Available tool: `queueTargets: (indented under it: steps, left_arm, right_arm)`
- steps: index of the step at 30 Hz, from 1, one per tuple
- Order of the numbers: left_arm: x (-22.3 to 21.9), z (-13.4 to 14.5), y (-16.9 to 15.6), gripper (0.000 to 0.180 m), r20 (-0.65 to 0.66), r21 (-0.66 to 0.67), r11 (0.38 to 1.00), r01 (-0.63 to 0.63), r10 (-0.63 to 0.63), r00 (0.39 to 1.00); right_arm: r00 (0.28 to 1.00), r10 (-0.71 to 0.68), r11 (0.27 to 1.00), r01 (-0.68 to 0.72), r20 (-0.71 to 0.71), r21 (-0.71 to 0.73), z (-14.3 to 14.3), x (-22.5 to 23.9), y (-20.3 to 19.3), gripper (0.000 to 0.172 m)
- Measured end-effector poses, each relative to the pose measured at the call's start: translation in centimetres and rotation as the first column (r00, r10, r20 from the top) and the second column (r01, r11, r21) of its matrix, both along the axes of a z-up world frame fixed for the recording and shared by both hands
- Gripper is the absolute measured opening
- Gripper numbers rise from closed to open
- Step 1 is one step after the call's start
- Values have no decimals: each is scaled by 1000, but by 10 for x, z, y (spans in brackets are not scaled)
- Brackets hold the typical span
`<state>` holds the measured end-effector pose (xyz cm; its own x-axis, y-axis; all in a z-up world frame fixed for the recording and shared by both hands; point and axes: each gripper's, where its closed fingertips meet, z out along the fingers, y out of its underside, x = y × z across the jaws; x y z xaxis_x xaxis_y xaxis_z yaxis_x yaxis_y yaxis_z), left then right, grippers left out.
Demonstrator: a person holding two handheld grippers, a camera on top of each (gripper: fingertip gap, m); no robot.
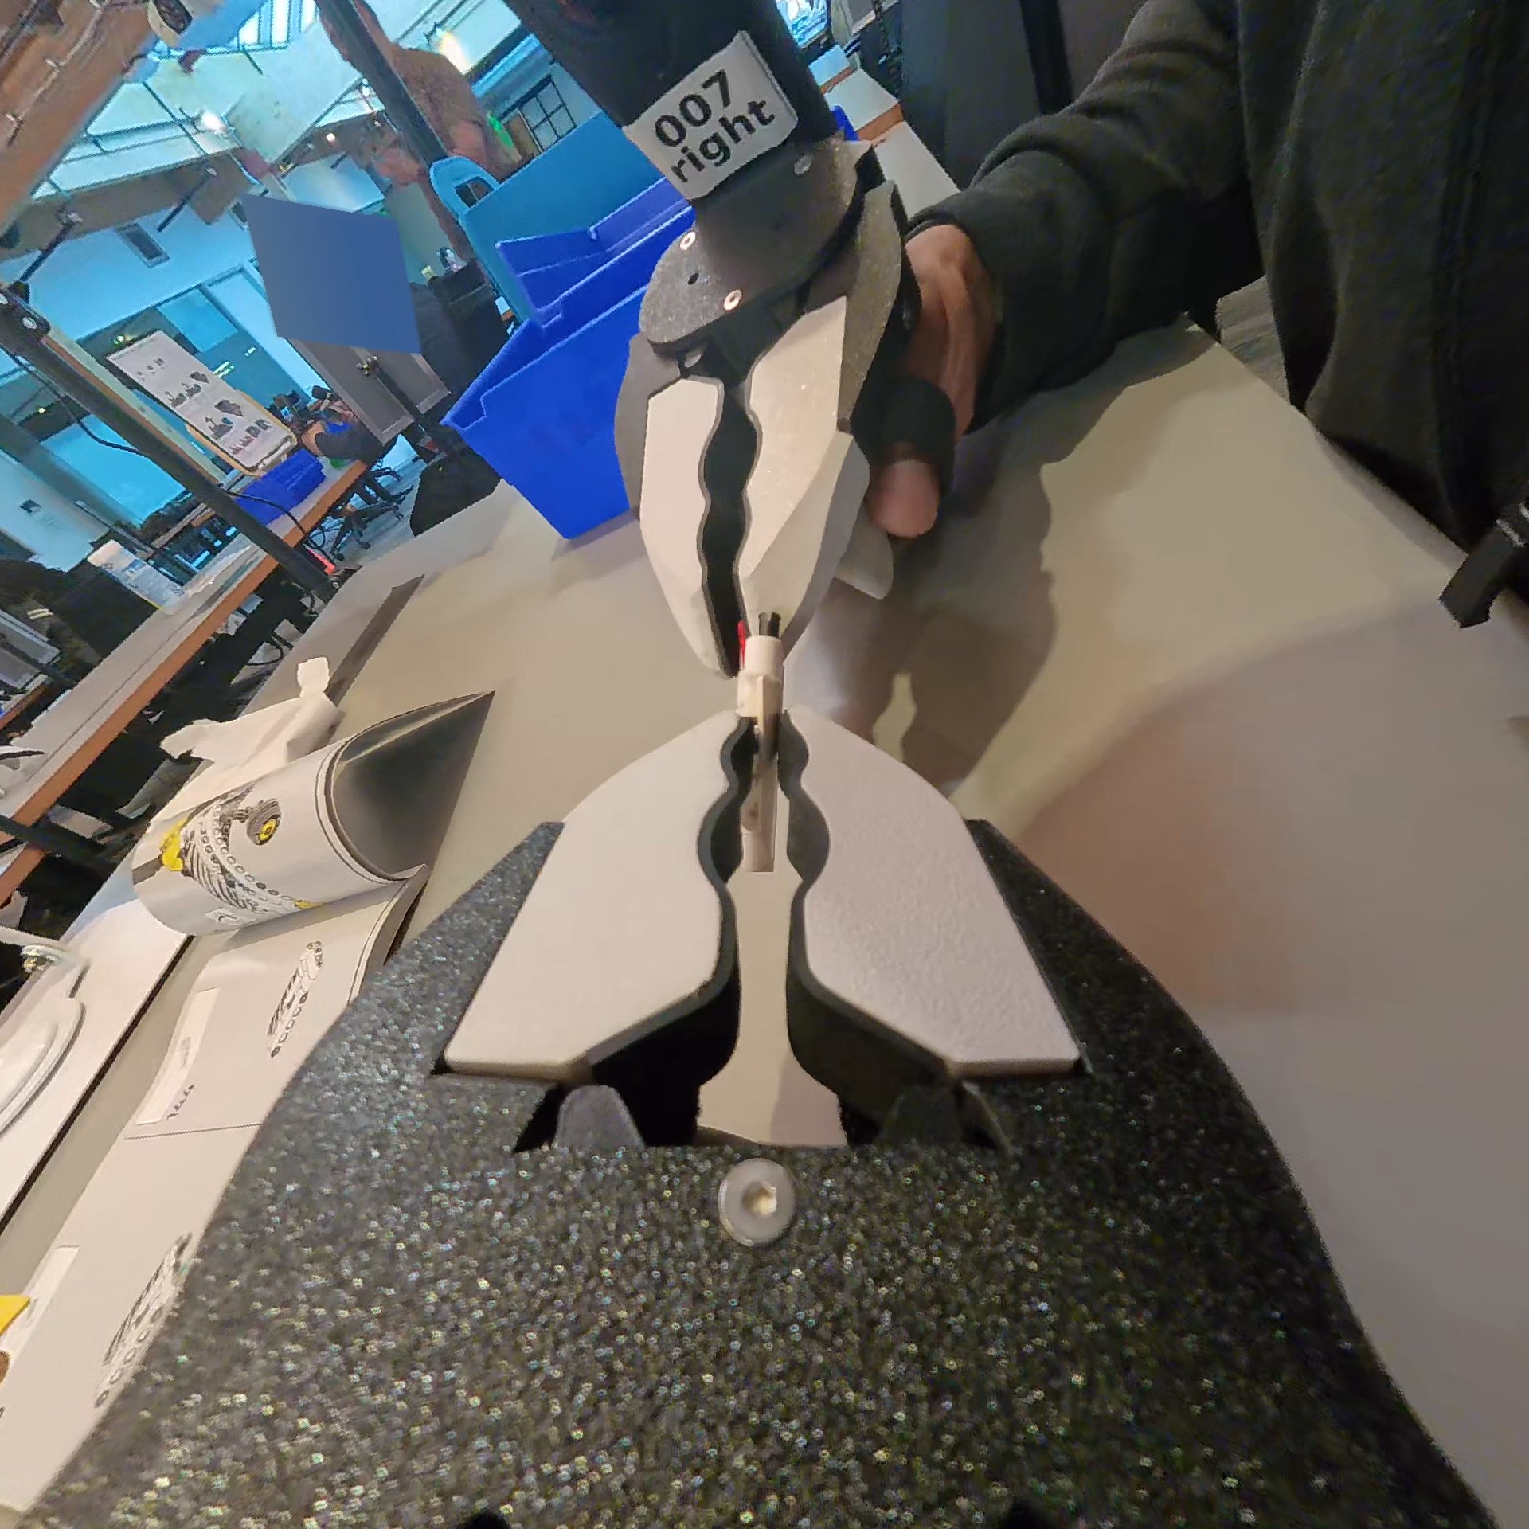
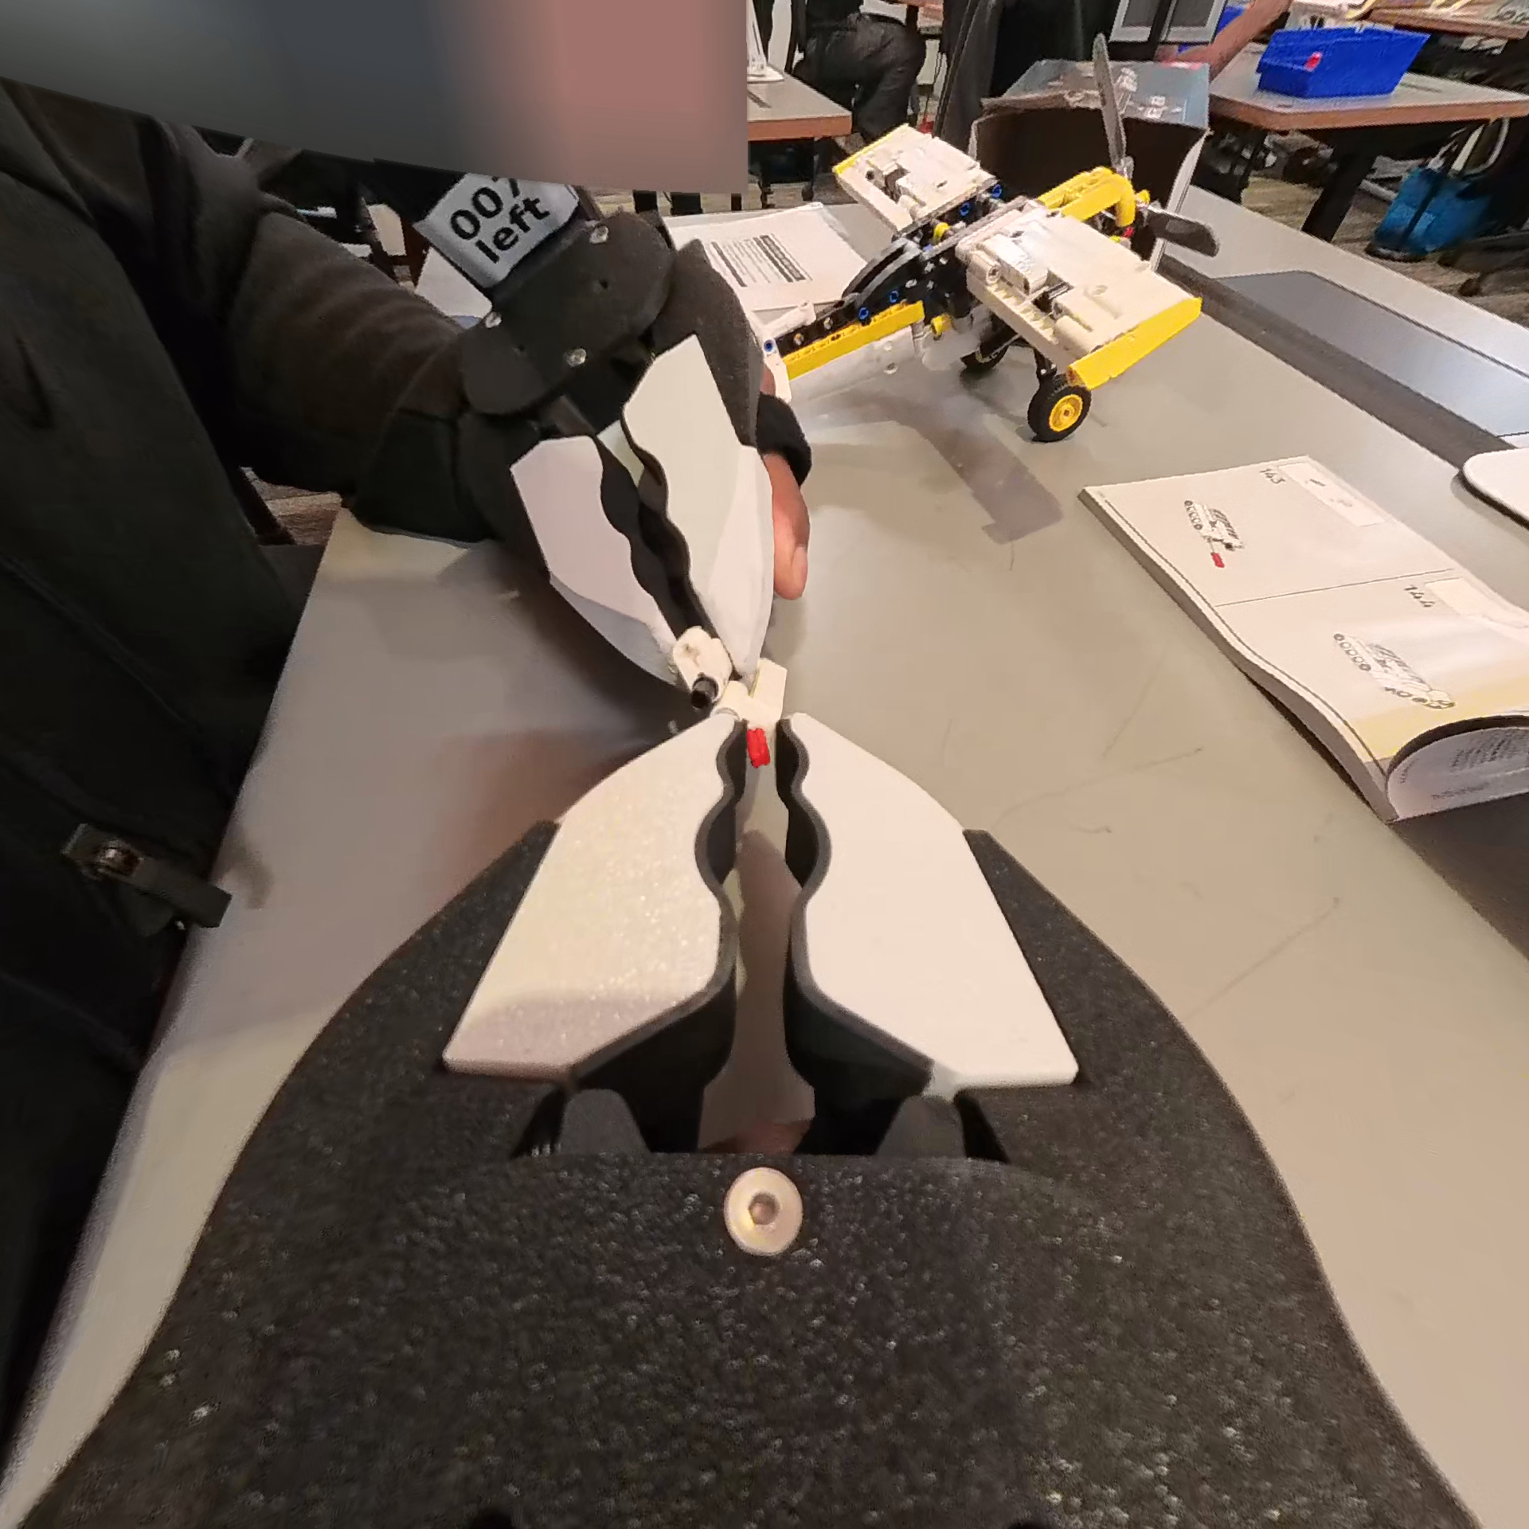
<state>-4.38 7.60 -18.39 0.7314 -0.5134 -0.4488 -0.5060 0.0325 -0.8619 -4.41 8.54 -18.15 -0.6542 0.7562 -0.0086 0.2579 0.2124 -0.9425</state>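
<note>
Behind the grippers, only the right wrist view shows a toy plane [image 2: 1018, 273].

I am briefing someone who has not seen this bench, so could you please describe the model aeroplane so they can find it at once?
Start at the grey table and look to its far side, beyond the open instruction booklet. There stands the brick-built aeroplane: white wings edged in yellow, yellow wheels and a grey propeller, the only assembled model among flat paper.
</note>
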Motion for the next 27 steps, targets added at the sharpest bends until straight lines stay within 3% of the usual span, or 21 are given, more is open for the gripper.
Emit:
queueTargets:
  steps: [11,18,21,27]
  left_arm:
    - [-5,0,3,6,37,-35,999,-21,22,999]
    - [-11,-11,7,6,107,-215,975,-46,70,992]
    - [-13,-22,7,6,138,-340,939,-54,106,985]
    - [-23,-42,9,6,263,-609,791,-64,277,924]
  right_arm:
    - [1000,-3,999,3,-6,42,-2,1,4,11]
    - [999,-23,992,18,37,125,-15,0,9,12]
    - [995,-64,983,49,77,177,-24,-2,17,12]
    - [974,-160,952,109,162,286,-45,-4,36,12]
